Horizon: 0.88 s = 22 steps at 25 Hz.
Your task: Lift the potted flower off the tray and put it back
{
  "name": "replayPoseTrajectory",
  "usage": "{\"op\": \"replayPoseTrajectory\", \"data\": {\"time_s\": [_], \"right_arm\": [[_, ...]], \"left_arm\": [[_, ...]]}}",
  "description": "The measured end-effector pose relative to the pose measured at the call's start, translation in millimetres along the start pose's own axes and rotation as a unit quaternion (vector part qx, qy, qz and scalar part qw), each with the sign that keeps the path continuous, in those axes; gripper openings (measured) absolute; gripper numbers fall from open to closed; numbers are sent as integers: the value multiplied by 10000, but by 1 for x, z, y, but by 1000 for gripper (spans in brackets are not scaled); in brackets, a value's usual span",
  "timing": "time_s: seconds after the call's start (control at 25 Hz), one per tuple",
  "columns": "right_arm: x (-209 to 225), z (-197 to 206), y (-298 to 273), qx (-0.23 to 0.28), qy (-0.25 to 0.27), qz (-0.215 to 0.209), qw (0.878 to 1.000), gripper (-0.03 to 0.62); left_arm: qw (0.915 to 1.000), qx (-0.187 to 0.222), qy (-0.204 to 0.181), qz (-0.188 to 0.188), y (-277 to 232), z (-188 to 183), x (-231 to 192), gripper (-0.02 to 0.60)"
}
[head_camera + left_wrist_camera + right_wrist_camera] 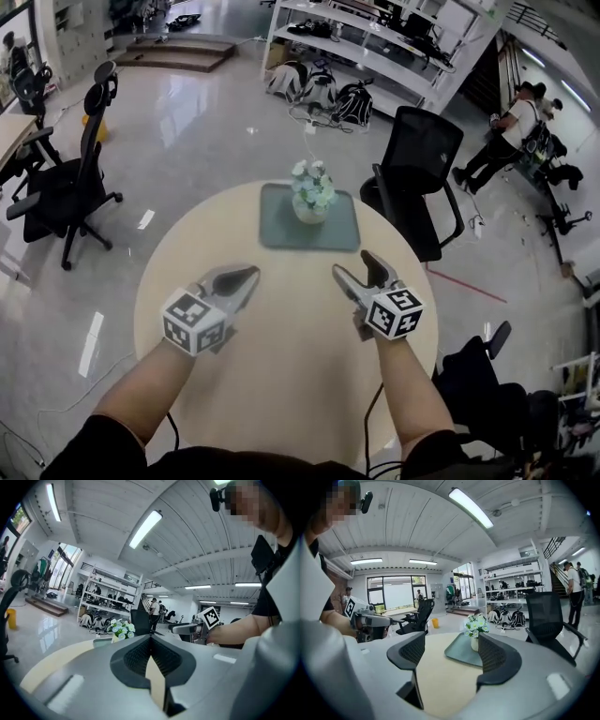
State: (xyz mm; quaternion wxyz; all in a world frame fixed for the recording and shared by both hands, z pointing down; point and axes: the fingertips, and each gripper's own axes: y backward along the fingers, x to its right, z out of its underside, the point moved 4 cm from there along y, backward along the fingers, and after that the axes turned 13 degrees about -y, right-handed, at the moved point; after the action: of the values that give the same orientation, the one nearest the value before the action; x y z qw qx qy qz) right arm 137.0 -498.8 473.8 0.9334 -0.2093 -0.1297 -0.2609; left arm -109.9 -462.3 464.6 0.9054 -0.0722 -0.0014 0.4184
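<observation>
Left tool (246,274): clenched. The jaw tips are pressed together with nothing between them. It is held low over the near-left part of the round bench (291,375) and points toward the far side.

Right tool (451,641): released. The jaws stand apart, and only bare bench top shows in the gap. It is held over the near-right part of the bench, roughly level with the left tool and well apart from it.

Potted flower (311,195): a small pale pot with white and pale-blue blooms. It stands upright on the tray (281,234), near the middle of the tray's far half.

Tray: grey-green, rectangular with rounded corners, lying flat at the far side of the bench.

Both tools are well short of the tray, and neither touches the pot or the tray. In the right gripper view the pot shows beyond the tip of the right-hand jaw, not inside the gap.

Surroundings: a black office chair (422,159) stands just past the far-right edge of the bench. A second chair (70,187) stands on the glossy floor to the left. Backpacks (319,89) lie under the white shelving at the back.
</observation>
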Motion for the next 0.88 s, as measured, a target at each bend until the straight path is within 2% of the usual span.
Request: {"op": "replayPoseTrajectory", "data": {"time_s": [0.16, 0.4, 0.56, 0.68, 0.88], "right_arm": [[25, 11, -48, -134, 41, 172, 9998, 427], [64, 20, -119, -226, -23, 433, 9988, 523], [86, 30, -162, -375, 129, 567, 9976, 578], [106, 38, -190, -509, 217, 647, 9964, 601], [134, 51, -230, -674, 281, 714, 9948, 601]], "left_arm": [[9999, -43, -92, 70, -24, 21, -29, -2], [9999, -109, -16, 105, -49, 55, -67, -2], [9998, -131, 23, 125, -65, 73, -84, -2], [9998, -142, 8, 144, -81, 83, -92, -2], [9997, -59, -19, 252, -100, 97, -102, -2]]}}
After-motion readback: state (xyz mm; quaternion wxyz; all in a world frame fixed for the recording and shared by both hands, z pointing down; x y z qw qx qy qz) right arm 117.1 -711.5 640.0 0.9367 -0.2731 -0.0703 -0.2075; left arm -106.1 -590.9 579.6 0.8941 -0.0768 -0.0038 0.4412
